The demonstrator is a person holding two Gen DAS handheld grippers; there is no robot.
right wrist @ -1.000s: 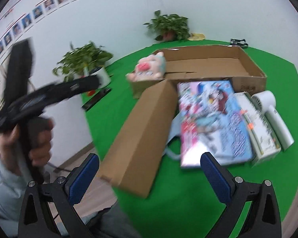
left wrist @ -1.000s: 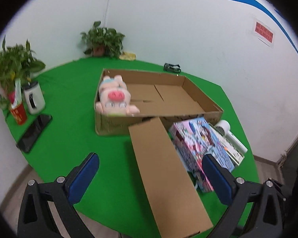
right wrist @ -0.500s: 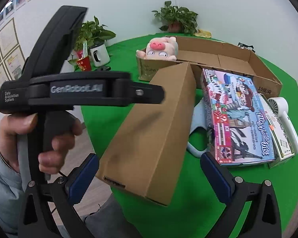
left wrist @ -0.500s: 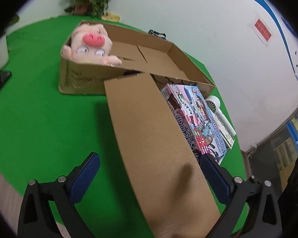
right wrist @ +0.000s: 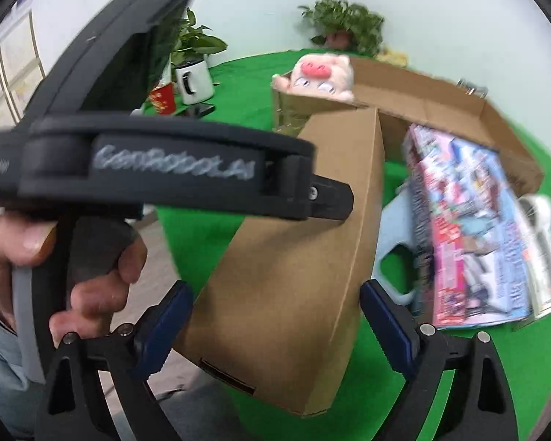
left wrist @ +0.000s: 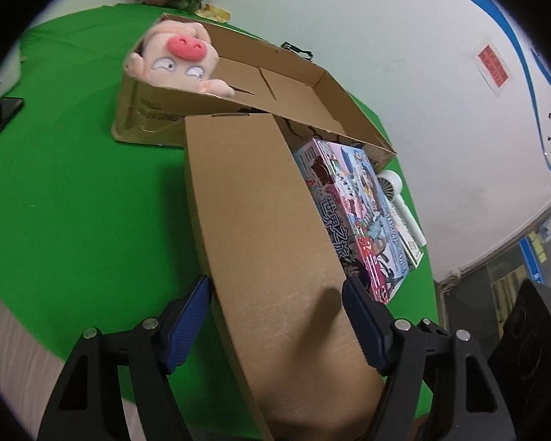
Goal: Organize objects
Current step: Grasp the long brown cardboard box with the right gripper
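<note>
The person's left hand [right wrist: 84, 257] grips a black tool marked "GenRobot.AI"; both grippers' jaws are closing around the long plain brown cardboard box [left wrist: 272, 250] on the green tabletop [left wrist: 73, 191], pads not yet pressing. Right lies a colourful game box [right wrist: 470, 228].

surface: green table [left wrist: 73, 202]; on it: open carton [left wrist: 154, 117]; long box [left wrist: 260, 220]; game box [left wrist: 352, 213]

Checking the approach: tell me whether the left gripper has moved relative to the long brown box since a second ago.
Yes. The left gripper has come down and forward onto the long brown box; its closing jaws now straddle the box's near end.
</note>
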